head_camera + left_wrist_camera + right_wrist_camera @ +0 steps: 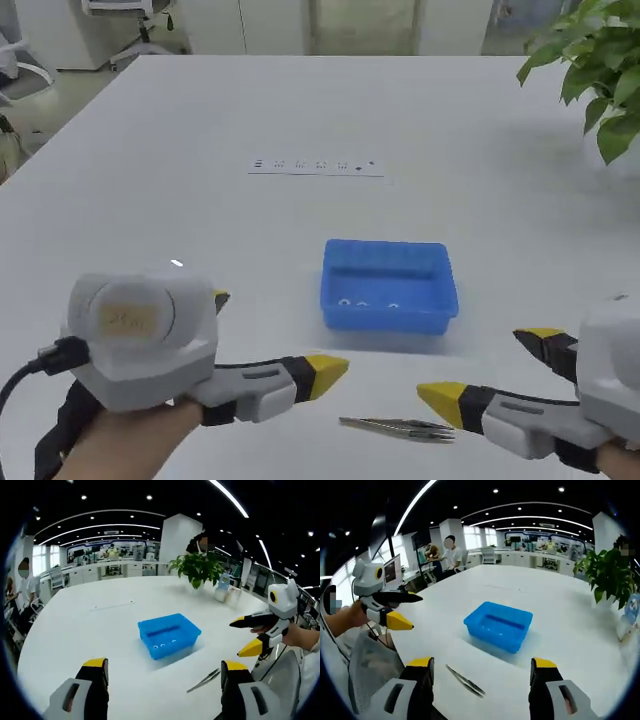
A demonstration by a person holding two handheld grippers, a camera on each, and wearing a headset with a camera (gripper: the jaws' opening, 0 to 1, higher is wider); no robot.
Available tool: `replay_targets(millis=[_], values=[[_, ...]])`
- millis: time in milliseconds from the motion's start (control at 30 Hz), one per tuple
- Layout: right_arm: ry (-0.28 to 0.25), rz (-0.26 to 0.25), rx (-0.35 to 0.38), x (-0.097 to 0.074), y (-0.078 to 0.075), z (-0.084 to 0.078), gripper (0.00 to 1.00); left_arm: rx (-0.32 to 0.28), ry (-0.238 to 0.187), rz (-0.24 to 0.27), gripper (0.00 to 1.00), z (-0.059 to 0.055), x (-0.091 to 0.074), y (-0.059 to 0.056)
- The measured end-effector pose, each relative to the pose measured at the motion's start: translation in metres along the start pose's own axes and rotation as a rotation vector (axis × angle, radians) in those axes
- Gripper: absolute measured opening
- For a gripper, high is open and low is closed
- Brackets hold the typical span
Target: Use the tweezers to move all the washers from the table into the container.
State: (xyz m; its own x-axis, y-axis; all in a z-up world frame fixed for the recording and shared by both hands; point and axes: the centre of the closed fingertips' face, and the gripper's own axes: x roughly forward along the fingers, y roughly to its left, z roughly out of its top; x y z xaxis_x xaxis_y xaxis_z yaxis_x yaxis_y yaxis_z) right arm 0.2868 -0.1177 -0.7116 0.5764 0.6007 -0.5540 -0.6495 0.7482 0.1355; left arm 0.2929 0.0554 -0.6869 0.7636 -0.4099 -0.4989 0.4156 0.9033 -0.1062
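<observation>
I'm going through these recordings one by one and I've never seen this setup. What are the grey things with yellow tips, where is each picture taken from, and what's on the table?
No robot here: a person holds a two-jaw gripper in each hand. The head view comes from a headset camera looking down at the left gripper and right gripper. The two round pictures come from cameras riding on each gripper, looking out between its own yellow-tipped jaws. On the white table lie metal tweezers, near the person, and a blue container with a few small pale rings, likely washers, inside. A thin strip lies farther back; its marks are too small to read. Both grippers are open and hold nothing.
</observation>
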Motion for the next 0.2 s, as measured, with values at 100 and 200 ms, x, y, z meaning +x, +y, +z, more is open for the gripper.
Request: replay_targets(millis=[100,200], values=[[-0.001,-0.001,0.032,0.0028,0.0003,-0.0054,0.90,-0.001,0.001,0.045,0.99,-0.0023,-0.0031,0.0073],[0.003,-0.007,0.029,0.0025,0.0020,-0.0090,0.93,-0.001,0.004,0.058,0.99,-0.0041,-0.0042,0.0082]])
